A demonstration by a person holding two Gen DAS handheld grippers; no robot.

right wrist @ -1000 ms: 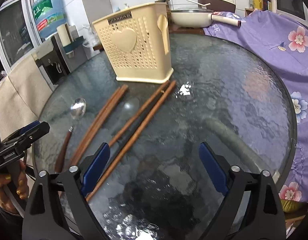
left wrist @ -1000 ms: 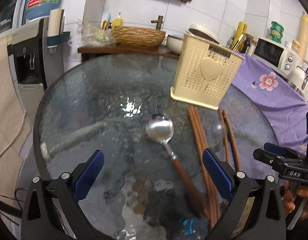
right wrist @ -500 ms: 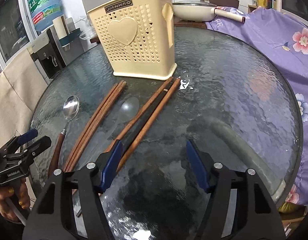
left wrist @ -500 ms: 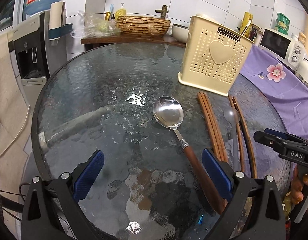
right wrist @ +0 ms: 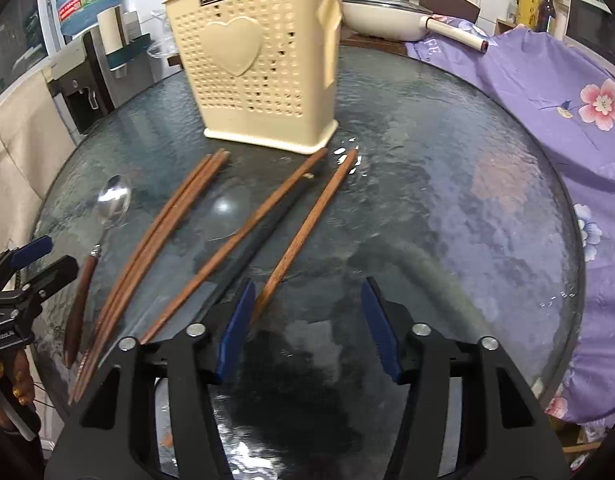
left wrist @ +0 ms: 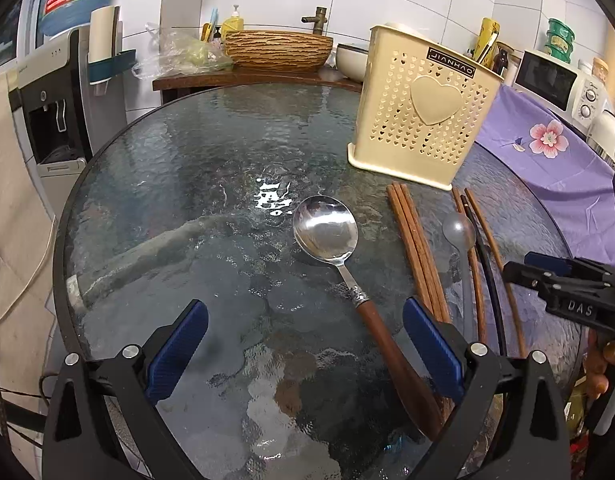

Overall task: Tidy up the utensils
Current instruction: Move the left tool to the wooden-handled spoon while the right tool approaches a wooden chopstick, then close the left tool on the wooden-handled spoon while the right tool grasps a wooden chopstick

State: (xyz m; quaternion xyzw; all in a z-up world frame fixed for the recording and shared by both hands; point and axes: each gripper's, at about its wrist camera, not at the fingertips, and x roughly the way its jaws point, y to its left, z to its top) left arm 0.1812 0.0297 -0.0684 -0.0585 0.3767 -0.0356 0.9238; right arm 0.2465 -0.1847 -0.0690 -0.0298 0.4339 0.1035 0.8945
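A cream perforated utensil holder (left wrist: 421, 114) (right wrist: 259, 68) stands upright on the round glass table (left wrist: 179, 184). A steel spoon with a wooden handle (left wrist: 339, 256) (right wrist: 95, 248) lies in front of my left gripper (left wrist: 305, 348), which is open and empty, its right pad beside the handle. Three brown chopsticks (left wrist: 415, 248) (right wrist: 159, 232) lie together right of the spoon. A clear spoon with a dark handle (left wrist: 461, 236) (right wrist: 259, 232) lies between two more chopsticks (right wrist: 303, 228). My right gripper (right wrist: 307, 332) is partly open and empty, its left pad by the rightmost chopstick's near end.
A purple flowered cloth (left wrist: 555, 160) (right wrist: 547, 92) covers the counter at right, with a microwave (left wrist: 555, 80) behind. A water dispenser (left wrist: 55, 100) stands at left. A wicker basket (left wrist: 279, 50) and a pan (right wrist: 391, 20) sit behind the table.
Both grippers have moved in closer to the utensils. My right gripper's jaws have narrowed. The left gripper stays wide open.
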